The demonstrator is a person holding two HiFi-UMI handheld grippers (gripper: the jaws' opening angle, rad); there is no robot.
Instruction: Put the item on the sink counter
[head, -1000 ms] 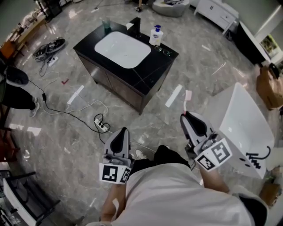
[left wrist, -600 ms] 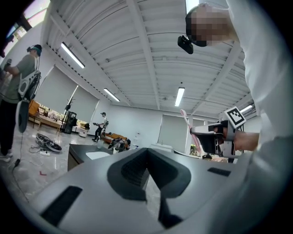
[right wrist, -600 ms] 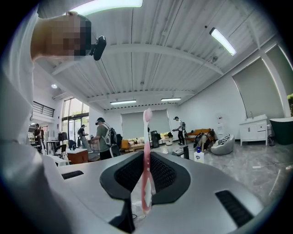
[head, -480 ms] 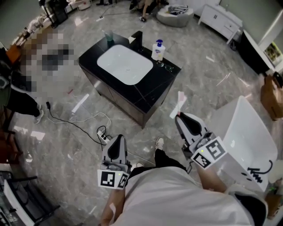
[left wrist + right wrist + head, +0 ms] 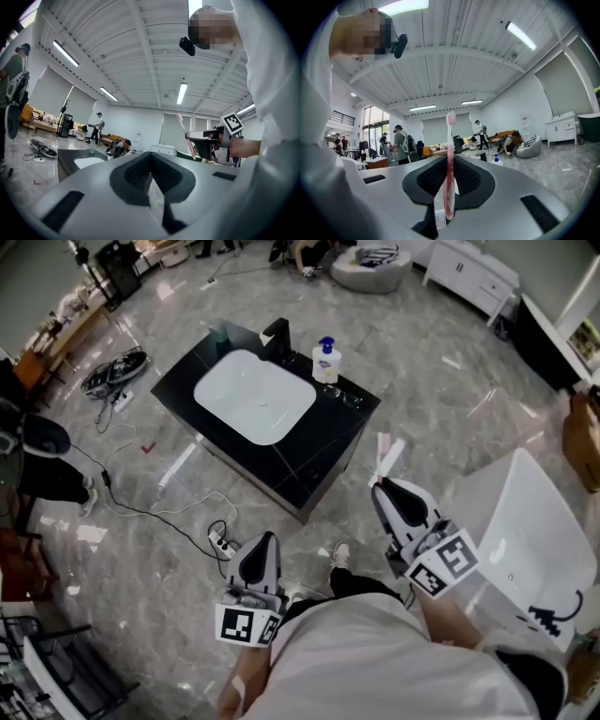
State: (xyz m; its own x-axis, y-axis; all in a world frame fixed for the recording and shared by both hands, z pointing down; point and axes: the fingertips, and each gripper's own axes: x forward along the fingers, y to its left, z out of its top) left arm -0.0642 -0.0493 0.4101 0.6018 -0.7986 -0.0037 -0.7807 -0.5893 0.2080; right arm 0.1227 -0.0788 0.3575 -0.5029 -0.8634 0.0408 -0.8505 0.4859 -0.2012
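The right tongs (image 5: 382,489) pinched a pink toothbrush (image 5: 449,159) low on its handle, with the head standing clear above the tips. The left tongs (image 5: 151,185) were pressed together on nothing. The black sink desk (image 5: 314,442) lay well ahead, not yet reached. Held at such a slim point, the brush could have pivoted or slipped on the way. On release it might have rolled into the white basin (image 5: 253,397) or knocked the soap bottle (image 5: 325,360). The power strip (image 5: 220,542) on the floor between looked like a trip hazard.

Studio hall: freestanding sink counter (image 5: 323,435), marble floor (image 5: 441,395), cables (image 5: 111,373).
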